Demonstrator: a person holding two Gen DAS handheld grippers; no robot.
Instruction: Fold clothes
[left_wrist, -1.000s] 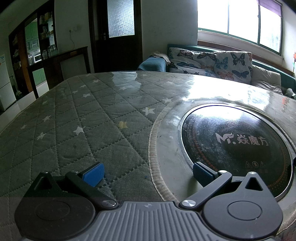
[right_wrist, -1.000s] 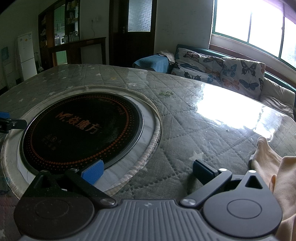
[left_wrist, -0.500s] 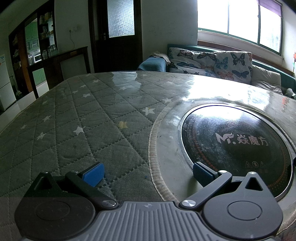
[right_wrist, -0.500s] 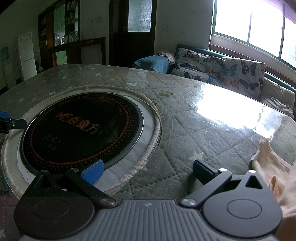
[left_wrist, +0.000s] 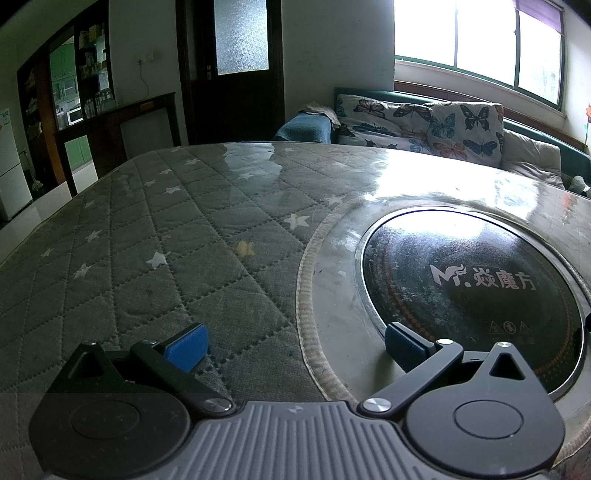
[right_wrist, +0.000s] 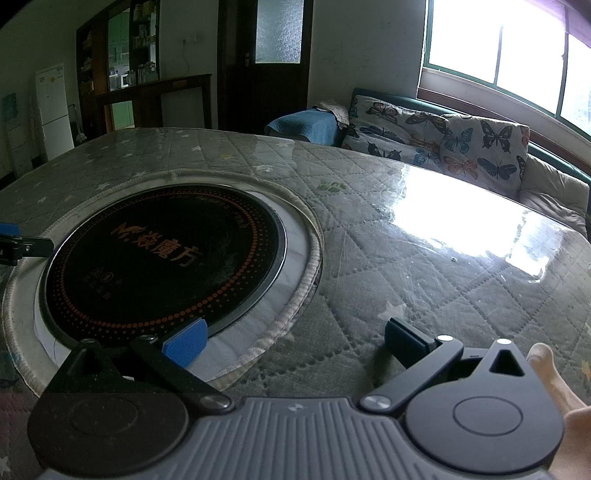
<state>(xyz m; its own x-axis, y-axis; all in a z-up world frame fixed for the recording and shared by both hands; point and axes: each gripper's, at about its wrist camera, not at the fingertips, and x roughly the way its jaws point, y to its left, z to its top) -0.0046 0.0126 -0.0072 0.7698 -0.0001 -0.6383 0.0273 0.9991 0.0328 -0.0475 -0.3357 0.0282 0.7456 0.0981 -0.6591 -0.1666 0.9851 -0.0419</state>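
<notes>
Both hand-held grippers hover low over the desk (left_wrist: 155, 236), which wears a quilted, star-printed cover under a glossy clear sheet. The left hand-held gripper (left_wrist: 295, 345) has its blue-padded fingers wide apart with nothing between them, near the round black cooktop (left_wrist: 472, 291) set into the desk. The right hand-held gripper (right_wrist: 293, 341) is spread just as wide and empty. A pale peach garment (right_wrist: 561, 398) shows at the near right edge, beside that gripper's body.
</notes>
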